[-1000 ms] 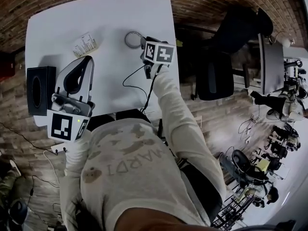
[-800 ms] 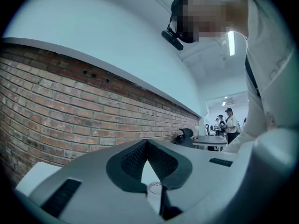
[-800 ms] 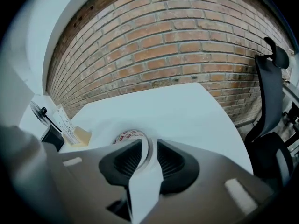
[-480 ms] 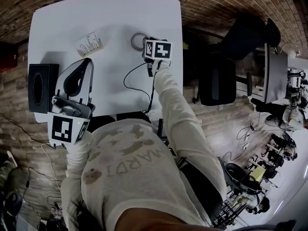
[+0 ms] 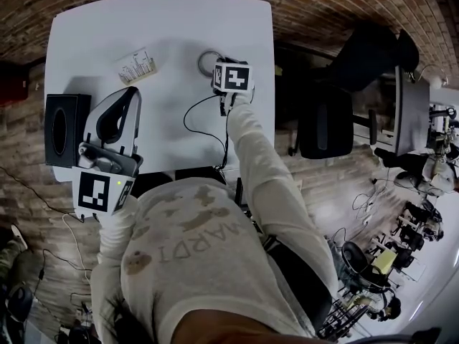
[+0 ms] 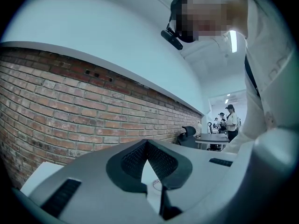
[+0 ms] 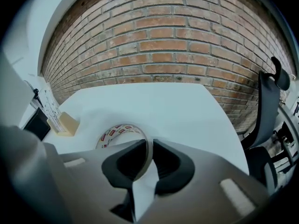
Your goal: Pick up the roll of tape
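The roll of tape lies flat on the white table, a pale ring with red print. My right gripper points steeply down at its near right edge. In the right gripper view one pad is inside the ring and the other outside, so the tape's wall stands between them. The right gripper is closing, with a thin sliver of gap still showing beside the wall. My left gripper hovers level over the table's left side, shut and empty, its tips meeting.
A black box sits at the table's left edge. A small printed packet lies left of the tape, and shows tan in the right gripper view. A black cable trails from the right gripper. An office chair stands past the table's right edge.
The right gripper has come down and closer onto the tape's edge, so the ring is now partly under it. The left gripper has stayed where it was.
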`<action>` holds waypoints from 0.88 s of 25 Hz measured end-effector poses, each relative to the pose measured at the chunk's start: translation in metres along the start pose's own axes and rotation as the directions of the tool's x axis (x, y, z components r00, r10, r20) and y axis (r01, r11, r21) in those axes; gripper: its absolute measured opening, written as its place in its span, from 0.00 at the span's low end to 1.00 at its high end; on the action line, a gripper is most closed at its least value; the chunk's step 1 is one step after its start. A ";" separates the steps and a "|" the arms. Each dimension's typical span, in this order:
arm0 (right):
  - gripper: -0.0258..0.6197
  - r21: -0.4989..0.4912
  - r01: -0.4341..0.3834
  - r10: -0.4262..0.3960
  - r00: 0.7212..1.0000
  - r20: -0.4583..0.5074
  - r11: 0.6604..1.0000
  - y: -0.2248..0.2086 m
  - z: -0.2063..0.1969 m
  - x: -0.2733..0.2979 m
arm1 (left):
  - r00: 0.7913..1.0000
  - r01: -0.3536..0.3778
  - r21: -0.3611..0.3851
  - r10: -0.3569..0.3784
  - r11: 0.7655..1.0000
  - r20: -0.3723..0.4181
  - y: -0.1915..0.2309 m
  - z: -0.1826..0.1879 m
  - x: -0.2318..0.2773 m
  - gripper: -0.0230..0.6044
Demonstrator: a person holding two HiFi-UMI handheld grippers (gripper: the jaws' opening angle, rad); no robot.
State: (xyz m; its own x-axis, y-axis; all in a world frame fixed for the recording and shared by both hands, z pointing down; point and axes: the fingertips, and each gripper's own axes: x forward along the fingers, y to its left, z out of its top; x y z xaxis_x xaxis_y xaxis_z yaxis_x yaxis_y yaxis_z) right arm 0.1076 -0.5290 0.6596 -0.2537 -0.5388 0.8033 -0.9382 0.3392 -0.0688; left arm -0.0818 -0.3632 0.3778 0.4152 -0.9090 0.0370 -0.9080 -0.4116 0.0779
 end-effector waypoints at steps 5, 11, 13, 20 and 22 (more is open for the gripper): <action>0.13 0.020 -0.012 0.011 0.998 0.055 1.000 0.003 0.001 -0.017 | 1.000 0.013 0.006 -0.013 1.000 0.004 -0.001 0.004 -0.002 0.05; 0.13 0.090 -0.052 0.039 0.989 0.141 0.995 0.009 0.002 -0.048 | 0.999 0.047 0.010 -0.048 0.999 0.013 -0.006 0.011 -0.003 0.04; 0.13 0.110 -0.062 0.043 0.984 0.173 0.992 0.012 0.003 -0.060 | 0.998 0.061 0.013 -0.061 0.998 0.017 -0.008 0.013 -0.003 0.05; 0.13 0.141 -0.085 0.041 0.958 0.285 0.986 0.018 0.006 -0.104 | 0.994 0.109 0.027 -0.110 0.994 0.026 -0.018 0.021 -0.006 0.04; 0.13 0.137 -0.092 0.044 0.947 0.319 0.986 0.021 0.007 -0.115 | 0.992 0.122 0.030 -0.123 0.992 0.027 -0.021 0.023 -0.007 0.05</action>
State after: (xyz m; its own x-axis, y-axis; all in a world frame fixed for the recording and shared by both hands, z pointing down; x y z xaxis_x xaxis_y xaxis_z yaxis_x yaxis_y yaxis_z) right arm 0.1155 -0.4649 0.5618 -0.3562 -0.7412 0.5689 -0.9344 0.2781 -0.2228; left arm -0.0667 -0.3494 0.3528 0.5217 -0.8531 -0.0001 -0.8520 -0.5210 0.0521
